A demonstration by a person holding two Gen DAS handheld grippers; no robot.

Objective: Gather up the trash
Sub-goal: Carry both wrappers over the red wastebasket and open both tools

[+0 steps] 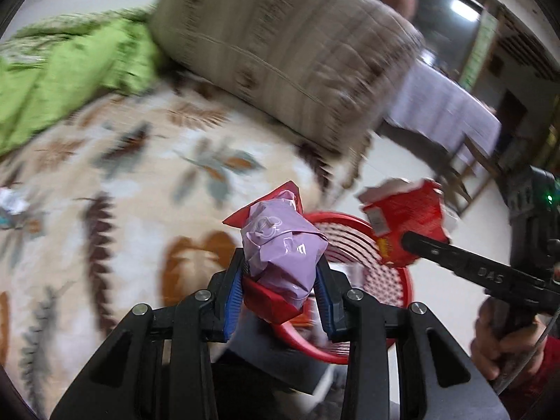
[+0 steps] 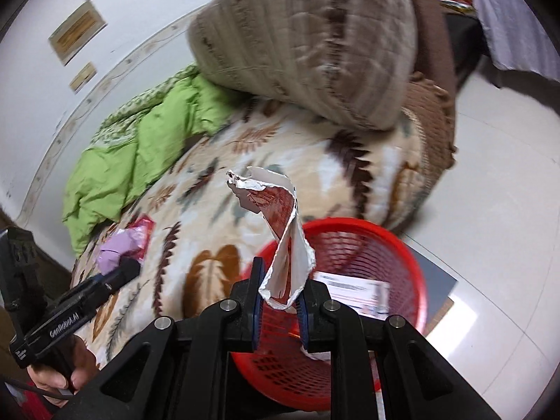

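Note:
My left gripper [image 1: 281, 262] is shut on a crumpled purple wrapper [image 1: 280, 241] with a red scrap tucked under it. It hangs over the bed's edge, just before the red mesh basket [image 1: 406, 290]. To its right, my right gripper [image 1: 411, 243] holds a torn red carton [image 1: 409, 210] above the basket. In the right wrist view the right gripper [image 2: 280, 301] is shut on that torn red-and-white carton piece [image 2: 285, 241], above the near rim of the basket [image 2: 413, 255]. A printed white paper [image 2: 357, 290] lies inside. The left gripper [image 2: 120, 273] with the purple wrapper [image 2: 112, 253] shows at the left.
The basket stands on a pale tiled floor [image 2: 497, 182] beside a bed with a leaf-patterned blanket [image 2: 217, 231]. A green quilt [image 2: 140, 161] and a beige folded quilt [image 2: 308, 45] lie further back. A small crumpled scrap [image 1: 12, 206] rests on the blanket. A cloth-covered table [image 1: 444, 112] stands behind.

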